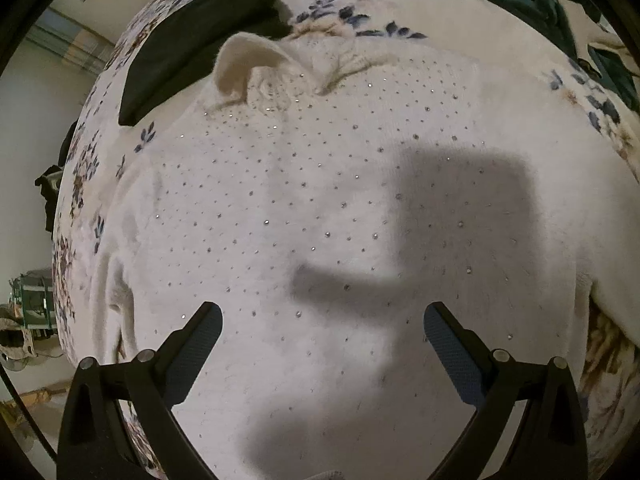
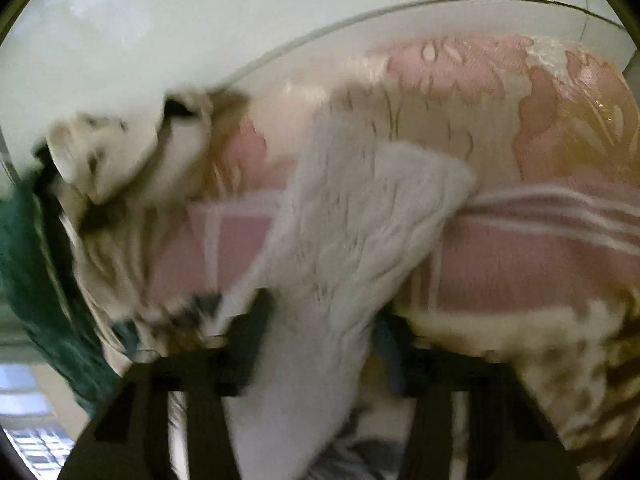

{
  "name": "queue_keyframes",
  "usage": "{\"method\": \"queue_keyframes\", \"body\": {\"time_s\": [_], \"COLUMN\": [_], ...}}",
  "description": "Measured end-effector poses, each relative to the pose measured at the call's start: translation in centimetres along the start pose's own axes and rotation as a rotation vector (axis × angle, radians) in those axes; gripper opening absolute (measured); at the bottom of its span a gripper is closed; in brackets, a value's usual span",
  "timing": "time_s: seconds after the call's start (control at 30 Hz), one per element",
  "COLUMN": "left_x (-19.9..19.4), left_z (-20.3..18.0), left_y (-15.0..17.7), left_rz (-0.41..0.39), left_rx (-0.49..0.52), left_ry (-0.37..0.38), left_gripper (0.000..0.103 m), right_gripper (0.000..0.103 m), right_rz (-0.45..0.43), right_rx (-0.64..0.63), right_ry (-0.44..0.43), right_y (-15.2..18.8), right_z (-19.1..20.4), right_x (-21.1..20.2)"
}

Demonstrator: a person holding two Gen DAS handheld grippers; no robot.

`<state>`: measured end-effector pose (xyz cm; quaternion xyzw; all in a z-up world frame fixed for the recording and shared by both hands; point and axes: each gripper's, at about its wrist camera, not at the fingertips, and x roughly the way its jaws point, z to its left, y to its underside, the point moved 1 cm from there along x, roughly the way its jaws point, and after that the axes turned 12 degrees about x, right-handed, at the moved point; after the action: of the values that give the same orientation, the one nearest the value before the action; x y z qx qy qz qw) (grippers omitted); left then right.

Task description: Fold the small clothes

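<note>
Left wrist view is sharp and evenly lit from above: a hard-edged grey shadow (image 1: 440,216) falls across the right half of the white sweater (image 1: 280,200), whose studs show as crisp glints, and fisheye curvature bends the floral bedcover (image 1: 400,8) steeply at the left and far edges, with a black vignette in the corners. Right wrist view is heavily motion-blurred throughout; the white cloth (image 2: 352,240) between the fingers of the right gripper (image 2: 320,320) and the pink patterned fabric (image 2: 520,264) are smeared, the fingers show as dark soft shapes, and the far wall (image 2: 200,20) is bright and washed out.
</note>
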<state>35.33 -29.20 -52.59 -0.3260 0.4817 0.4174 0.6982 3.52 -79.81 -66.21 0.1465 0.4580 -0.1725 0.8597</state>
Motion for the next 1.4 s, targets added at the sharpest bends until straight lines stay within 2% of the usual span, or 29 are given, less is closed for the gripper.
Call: {"method": "queue_keyframes", "body": {"time_s": [0.07,0.1,0.13,0.17,0.27,0.43,0.57,0.77,0.9,0.93,0.97,1.03,1.1,1.2,1.3,1.4], "left_x": [0.1,0.2,0.2,0.2,0.3,0.6,0.7,1.0,1.8,2.1,2.3,3.0,3.7,4.9,6.4,8.1], "left_z": [-0.1,-0.1,-0.1,0.0,0.5,2.1,4.3,10.1,15.8,17.4,18.7,22.0,24.9,28.6,31.4,33.8], "left_y": [-0.2,-0.2,-0.3,-0.4,-0.3,0.2,1.0,3.9,7.3,8.5,9.3,11.9,14.5,18.6,22.2,25.3], "left_rz": [-0.005,-0.008,-0.009,-0.009,-0.009,-0.008,-0.013,-0.021,-0.011,-0.004,0.001,0.012,0.023,0.038,0.052,0.069], "left_rx": [0.010,0.013,0.013,0.009,-0.009,-0.056,-0.112,-0.229,-0.334,-0.364,-0.386,-0.441,-0.485,-0.543,-0.600,-0.663], "left_ry": [-0.004,-0.007,-0.007,-0.005,-0.001,0.018,0.034,0.047,0.048,0.045,0.043,0.029,0.010,-0.021,-0.036,-0.029], "left_gripper": [0.103,0.103,0.103,0.103,0.103,0.103,0.103,0.103,0.103,0.103,0.103,0.103,0.103,0.103,0.103,0.103], "right_gripper": [0.033,0.026,0.014,0.009,0.008,0.007,0.007,0.007,0.007,0.007,0.007,0.007,0.007,0.007,0.007,0.007], "right_rz": [0.003,-0.006,-0.012,-0.026,-0.070,-0.093,-0.048,0.118,0.262,0.287,0.331,0.408,0.459,0.508,0.516,0.494], "right_rx": [0.065,0.087,0.096,0.102,0.088,-0.091,-0.306,-0.646,-0.831,-0.858,-0.903,-1.010,-1.106,-1.293,-1.447,-1.536], "right_ry": [-0.066,-0.083,-0.091,-0.084,-0.071,-0.088,-0.146,-0.253,-0.304,-0.305,-0.301,-0.278,-0.244,-0.150,-0.060,0.002], "right_y": [-0.7,-0.9,-1.1,-1.3,-1.3,0.4,5.3,20.2,33.1,35.5,39.3,48.4,55.8,67.7,74.9,78.7], "right_z": [-0.4,-0.5,-0.4,-0.2,0.5,4.7,9.8,18.3,20.9,20.8,20.7,19.5,17.4,12.3,6.8,3.0], "right_x": [0.4,0.5,0.6,0.8,0.1,-3.1,-7.0,-11.2,-11.7,-11.5,-11.0,-9.4,-7.8,-4.8,-2.6,-1.2]}}
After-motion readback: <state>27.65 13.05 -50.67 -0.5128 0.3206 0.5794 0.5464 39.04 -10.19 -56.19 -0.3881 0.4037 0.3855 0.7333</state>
